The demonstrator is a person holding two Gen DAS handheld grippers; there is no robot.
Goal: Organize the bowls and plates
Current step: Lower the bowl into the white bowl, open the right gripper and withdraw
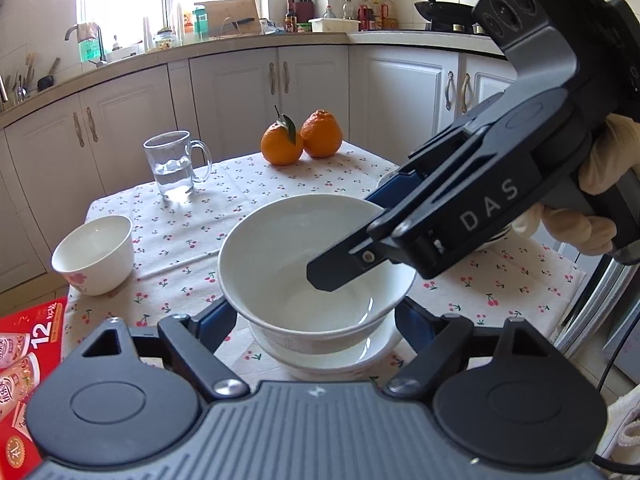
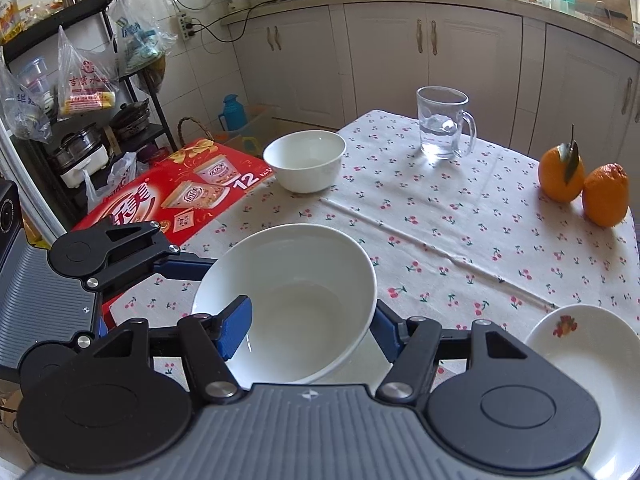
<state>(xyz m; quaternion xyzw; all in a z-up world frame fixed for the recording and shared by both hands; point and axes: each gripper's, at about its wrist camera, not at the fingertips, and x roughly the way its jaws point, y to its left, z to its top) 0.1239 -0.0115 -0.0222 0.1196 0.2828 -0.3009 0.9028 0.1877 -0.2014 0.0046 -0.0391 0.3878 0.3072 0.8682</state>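
My right gripper pinches the near wall of the large white bowl, one blue pad inside the rim, the other outside, jaws narrow and clamped on it. In the left wrist view that bowl sits above a shallow plate, apparently nested in it, though I can't tell whether the foot rests there or hangs just clear.

My left gripper stands half wide, a pad on either side of the bowl's base and the plate; whether the pads press I cannot tell (probably steadying the stack).

A small floral bowl sits at the table's left edge, close to the drop, above a red carton. A second plate with a fruit print lies to my right, near that edge.

The mid cloth is bare, so there's room to slide. A glass mug and two oranges stand far back, well apart from the stack.
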